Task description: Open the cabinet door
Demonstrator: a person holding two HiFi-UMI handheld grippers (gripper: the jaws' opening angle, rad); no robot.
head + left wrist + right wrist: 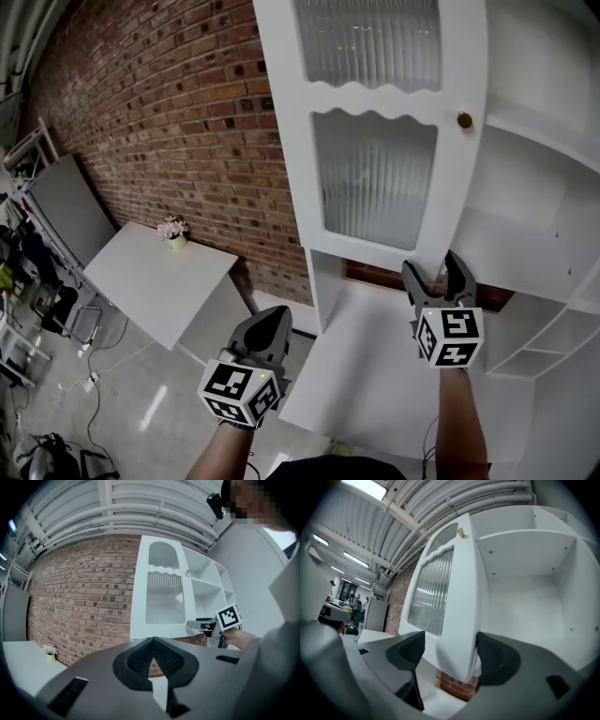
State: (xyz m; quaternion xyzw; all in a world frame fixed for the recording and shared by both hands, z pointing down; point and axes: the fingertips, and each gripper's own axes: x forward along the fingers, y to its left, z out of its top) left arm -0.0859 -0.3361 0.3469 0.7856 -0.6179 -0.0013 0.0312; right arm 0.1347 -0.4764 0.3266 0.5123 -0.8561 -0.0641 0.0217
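Brick wall [178, 112] fills the upper left of the head view, with a white table [141, 281] and a small flower pot [173, 231] below it. At upper right stands a white cabinet [548, 216]. Its door [375, 178], with ribbed glass and a brass knob [464, 120], is swung out, showing the shelves behind. The right gripper [433, 266] sits at the door's lower corner, right of centre. Its jaws are spread wide with the door's edge between them, not clamped. The left gripper [275, 317], lower centre, has its jaws closed together on nothing, apart from the door.
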